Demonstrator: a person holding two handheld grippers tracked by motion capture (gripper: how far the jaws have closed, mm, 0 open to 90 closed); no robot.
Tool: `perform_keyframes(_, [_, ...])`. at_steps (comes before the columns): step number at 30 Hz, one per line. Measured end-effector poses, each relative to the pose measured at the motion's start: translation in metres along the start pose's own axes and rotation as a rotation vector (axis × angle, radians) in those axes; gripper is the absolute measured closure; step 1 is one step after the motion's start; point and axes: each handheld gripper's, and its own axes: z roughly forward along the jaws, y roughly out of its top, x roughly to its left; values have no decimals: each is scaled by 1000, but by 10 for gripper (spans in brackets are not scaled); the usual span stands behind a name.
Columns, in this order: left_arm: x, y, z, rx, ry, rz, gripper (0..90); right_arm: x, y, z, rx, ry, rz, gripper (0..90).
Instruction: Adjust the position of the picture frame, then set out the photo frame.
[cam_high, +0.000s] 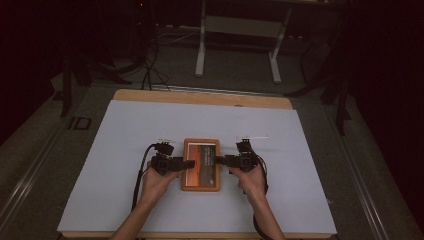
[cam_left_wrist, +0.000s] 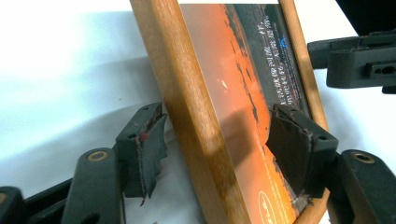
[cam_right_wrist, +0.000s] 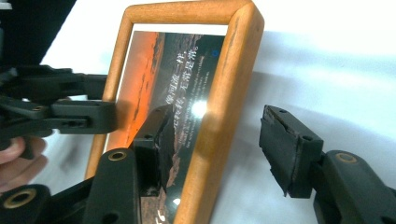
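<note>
A wooden frame (cam_high: 201, 165) lies flat near the middle of the white sheet (cam_high: 125, 130) that covers the table (cam_high: 200, 97), its picture an orange sky with a dark band of pale lettering; I have a claw at each long side. My left claw (cam_high: 189, 163) reaches in from the left, its jaws spread and straddling the frame's left rail; in the left gripper view (cam_left_wrist: 212, 140) one pad sits outside on the sheet, apart from the wood, the other over the glass; I cannot tell whether that pad touches. My right claw (cam_high: 218, 160) comes in from the right, jaws likewise spread astride the right rail; in the right gripper view (cam_right_wrist: 219, 140) the outer pad stands clear of the wood over bare sheet, the inner one hangs over the lettering. The two claws face each other across the picture, near but apart. Around the frame the sheet is open on every side; a small pale strip (cam_high: 252, 137) lies just beyond my right claw. Past the table's far edge the floor is dim, with cables (cam_high: 150, 70) at far left and a white stand (cam_high: 240, 40) beyond the middle.
</note>
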Motion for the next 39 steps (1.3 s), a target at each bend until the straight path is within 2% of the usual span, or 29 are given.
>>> perform_keyframes(7, [3,-9,-16,-48,42,20,366,5,0,-5,-32,-46,-66,445])
perform_keyframes(16, [11,-14,-35,-113,47,0,372,17,10,-6,-50,-128,-209,432])
perform_keyframes(22, [13,-12,-49,-159,68,12,370,22,14,-8,-52,-170,-291,436])
perform_keyframes(26, [15,-11,-56,-171,57,15,384,22,18,-8,-60,-178,-336,539])
perform_keyframes(31, [18,-11,-59,-177,74,30,383,24,19,-5,-74,-205,-383,700])
perform_keyframes(34, [18,-11,-59,-171,80,40,381,26,21,-3,-81,-209,-396,814])
perform_keyframes(36, [17,-11,-59,-165,84,48,383,25,23,0,-86,-204,-394,852])
perform_keyframes(39, [17,-12,-57,-145,112,61,399,25,24,6,-94,-203,-401,891])
